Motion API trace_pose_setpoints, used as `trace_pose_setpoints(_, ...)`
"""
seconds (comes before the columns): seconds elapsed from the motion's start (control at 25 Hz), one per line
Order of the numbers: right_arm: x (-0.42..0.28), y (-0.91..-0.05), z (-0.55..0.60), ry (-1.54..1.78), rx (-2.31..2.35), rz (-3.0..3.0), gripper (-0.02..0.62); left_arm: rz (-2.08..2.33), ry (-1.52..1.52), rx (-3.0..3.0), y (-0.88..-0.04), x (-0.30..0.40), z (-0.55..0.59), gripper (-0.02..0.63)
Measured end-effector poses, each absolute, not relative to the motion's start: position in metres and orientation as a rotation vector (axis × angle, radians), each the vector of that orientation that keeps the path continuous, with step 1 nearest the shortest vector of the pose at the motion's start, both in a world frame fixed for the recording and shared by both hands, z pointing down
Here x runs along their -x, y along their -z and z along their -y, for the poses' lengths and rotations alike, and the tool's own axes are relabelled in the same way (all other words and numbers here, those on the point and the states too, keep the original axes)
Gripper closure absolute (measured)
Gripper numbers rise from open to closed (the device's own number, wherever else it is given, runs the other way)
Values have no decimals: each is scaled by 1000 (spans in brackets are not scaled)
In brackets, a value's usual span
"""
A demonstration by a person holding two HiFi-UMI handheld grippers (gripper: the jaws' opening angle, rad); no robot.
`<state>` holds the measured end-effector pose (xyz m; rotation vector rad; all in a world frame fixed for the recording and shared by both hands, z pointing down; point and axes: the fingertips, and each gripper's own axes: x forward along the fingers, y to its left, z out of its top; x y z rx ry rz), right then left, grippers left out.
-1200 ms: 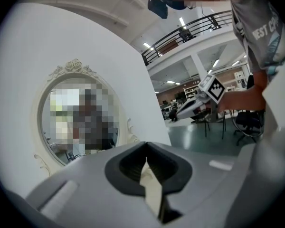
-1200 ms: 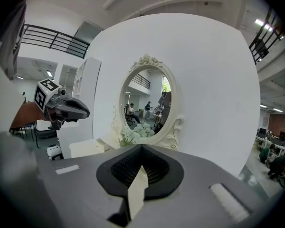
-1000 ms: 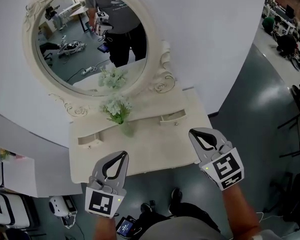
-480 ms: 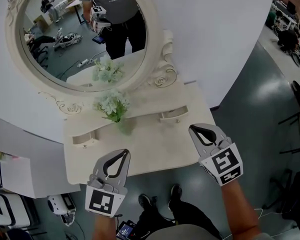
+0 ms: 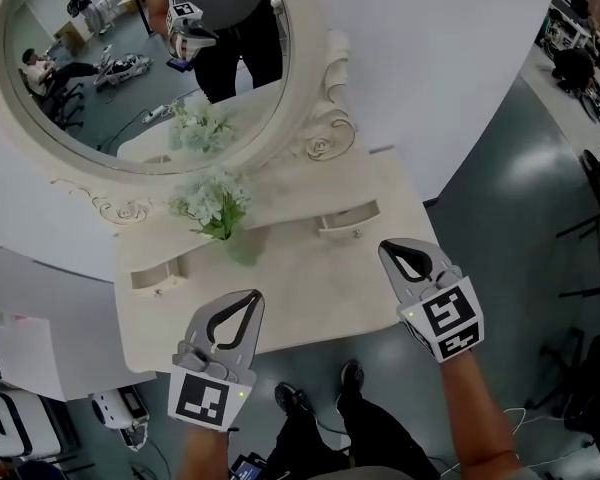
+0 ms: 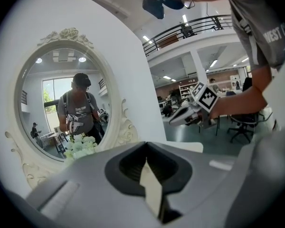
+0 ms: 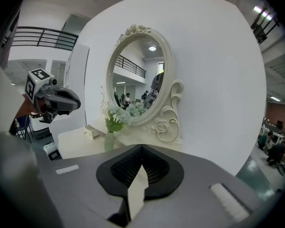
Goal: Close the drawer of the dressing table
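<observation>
The cream dressing table (image 5: 310,293) stands against the white wall. Two small drawers sit in its low back shelf. The right drawer (image 5: 347,220) and the left drawer (image 5: 158,273) both stick out a little from the shelf front. My left gripper (image 5: 251,298) is shut and empty above the table's front edge, well short of the left drawer. My right gripper (image 5: 389,250) is also shut and empty, over the table's right part, a short way in front and to the right of the right drawer. The right gripper view shows the left drawer (image 7: 91,131) and the left gripper (image 7: 54,99).
A glass vase of pale flowers (image 5: 218,213) stands between the drawers, under the oval mirror (image 5: 110,68) with its carved frame. White boxes (image 5: 10,368) lie on the floor at the left. Grey floor (image 5: 520,218) spreads to the right.
The view has shifted up toward the mirror, and the table has slid slightly left in the picture. Both grippers stay shut and have edged a little forward over the tabletop.
</observation>
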<state>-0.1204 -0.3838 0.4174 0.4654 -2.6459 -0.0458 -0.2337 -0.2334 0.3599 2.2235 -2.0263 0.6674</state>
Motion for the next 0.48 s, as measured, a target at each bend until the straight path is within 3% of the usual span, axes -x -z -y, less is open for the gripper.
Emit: trace_pose_setpoints(0.48, 132, -470, 400, 25, -471, 2619, 584, 1992, -686, -2191, -407, 249, 244, 603)
